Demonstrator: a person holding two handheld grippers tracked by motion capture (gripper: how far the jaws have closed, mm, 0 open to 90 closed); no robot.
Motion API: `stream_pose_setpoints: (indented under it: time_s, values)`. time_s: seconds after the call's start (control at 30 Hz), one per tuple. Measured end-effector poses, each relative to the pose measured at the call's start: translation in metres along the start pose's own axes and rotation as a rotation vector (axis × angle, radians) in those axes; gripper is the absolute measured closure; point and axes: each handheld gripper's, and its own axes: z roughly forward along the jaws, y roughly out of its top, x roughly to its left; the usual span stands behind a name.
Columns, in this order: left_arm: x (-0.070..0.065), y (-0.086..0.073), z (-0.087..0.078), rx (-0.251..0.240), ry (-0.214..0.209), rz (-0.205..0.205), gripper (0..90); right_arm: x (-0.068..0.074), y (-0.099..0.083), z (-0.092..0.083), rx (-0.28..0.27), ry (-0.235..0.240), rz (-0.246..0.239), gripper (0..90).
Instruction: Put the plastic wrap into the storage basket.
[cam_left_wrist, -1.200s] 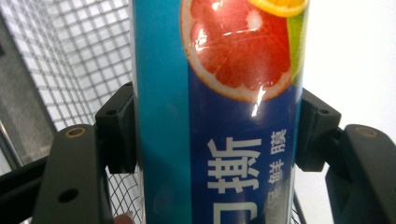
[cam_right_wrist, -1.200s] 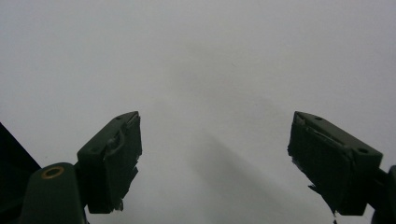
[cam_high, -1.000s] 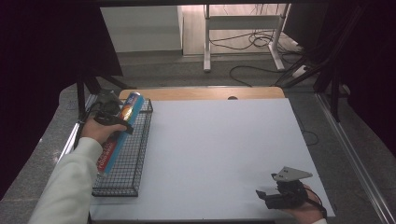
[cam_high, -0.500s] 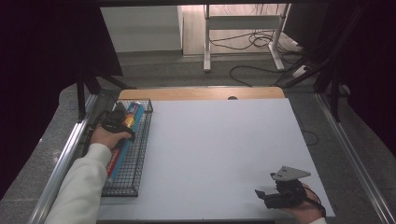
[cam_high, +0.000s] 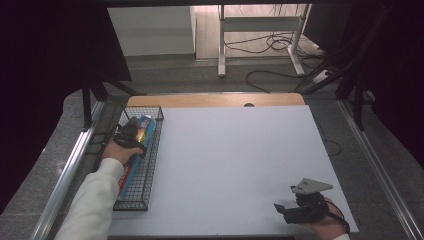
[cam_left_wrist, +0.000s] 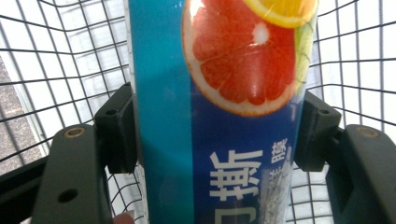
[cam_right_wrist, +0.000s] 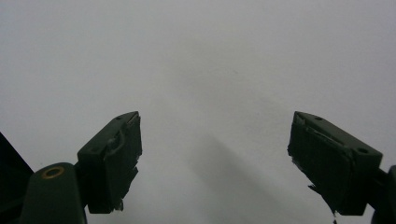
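From the high view, a wire basket (cam_high: 150, 150) sits at the left side of the white table (cam_high: 240, 165). A long blue box (cam_high: 134, 150) lies inside it, with its long side running from the near end of the basket to the far end. The left gripper (cam_high: 131, 134) is down in the basket and sits on the box. The right gripper (cam_high: 292, 212) rests far away, near the front right corner of the table.

In the left gripper view, the two jaws press on both sides of the box (cam_left_wrist: 219, 116), so it is held tight. Basket wires are all around it.

In the right gripper view, the jaws stand wide apart with nothing between them.
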Motion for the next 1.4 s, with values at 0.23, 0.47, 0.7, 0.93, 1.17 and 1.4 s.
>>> stream_pose_setpoints:
  time_s: [0.23, 0.47, 0.7, 0.93, 1.17, 1.4]
  values:
    - [-0.004, -0.001, 0.009, 0.012, 0.007, 0.002, 31.3, 0.000, 0.000, 0.000, 0.002, -0.004, 0.001, 18.0]
    - [-0.005, -0.001, -0.011, -0.048, -0.013, -0.035, 22.7, 0.000, -0.001, -0.001, 0.005, -0.004, 0.000, 18.0]
    - [-0.011, -0.018, -0.064, -0.231, -0.042, 0.012, 15.8, 0.001, -0.002, -0.002, 0.004, -0.009, 0.001, 18.0]
    - [-0.027, -0.050, -0.081, -0.374, -0.081, 0.141, 16.3, 0.003, -0.001, -0.003, -0.011, -0.011, -0.010, 18.0]
    - [-0.052, -0.098, -0.071, -0.459, -0.251, 0.243, 19.1, 0.002, -0.001, -0.001, -0.002, -0.006, -0.010, 18.0]
    - [-0.079, -0.130, -0.059, -0.531, -0.350, 0.320, 21.6, 0.003, 0.001, 0.003, 0.003, -0.001, -0.014, 18.0]
